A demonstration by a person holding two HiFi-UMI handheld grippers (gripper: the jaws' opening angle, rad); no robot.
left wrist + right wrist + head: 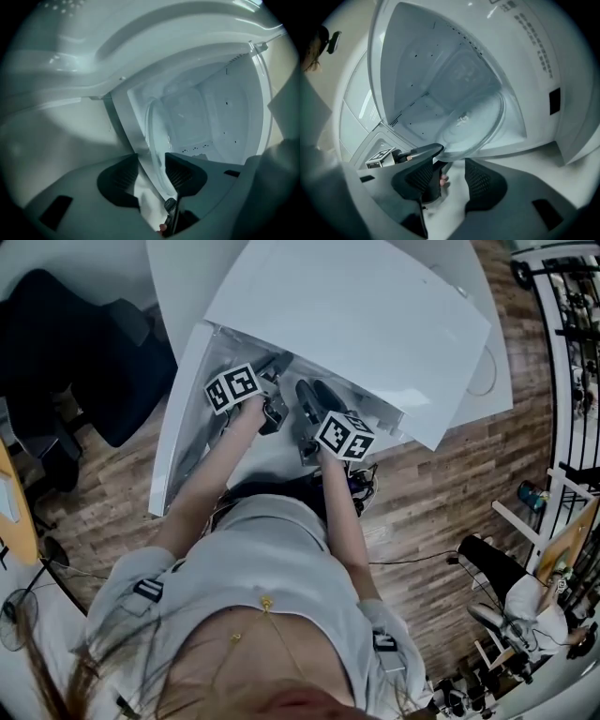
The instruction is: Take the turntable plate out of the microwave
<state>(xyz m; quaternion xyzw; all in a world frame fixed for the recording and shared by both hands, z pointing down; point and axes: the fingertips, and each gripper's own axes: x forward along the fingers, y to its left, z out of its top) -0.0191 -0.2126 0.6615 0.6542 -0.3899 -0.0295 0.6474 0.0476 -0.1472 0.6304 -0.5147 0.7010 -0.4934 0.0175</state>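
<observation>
The clear glass turntable plate [473,126] lies at the mouth of the white microwave [375,324], its near rim jutting out over the sill. My left gripper [152,176] straddles the plate's rim [157,154], which runs edge-on close to the right pad, and a wide gap stays to the left pad. My right gripper [449,180] stands open with the rim just ahead of and above its pads [480,180]. In the head view the left gripper [274,390] and right gripper [314,401] sit side by side at the oven's opening.
The microwave door [178,418] hangs open at the left, beside my left arm. The oven stands on a white table [272,456]. A dark chair [84,352] is at the far left, and a seated person [525,596] is at the lower right on the wooden floor.
</observation>
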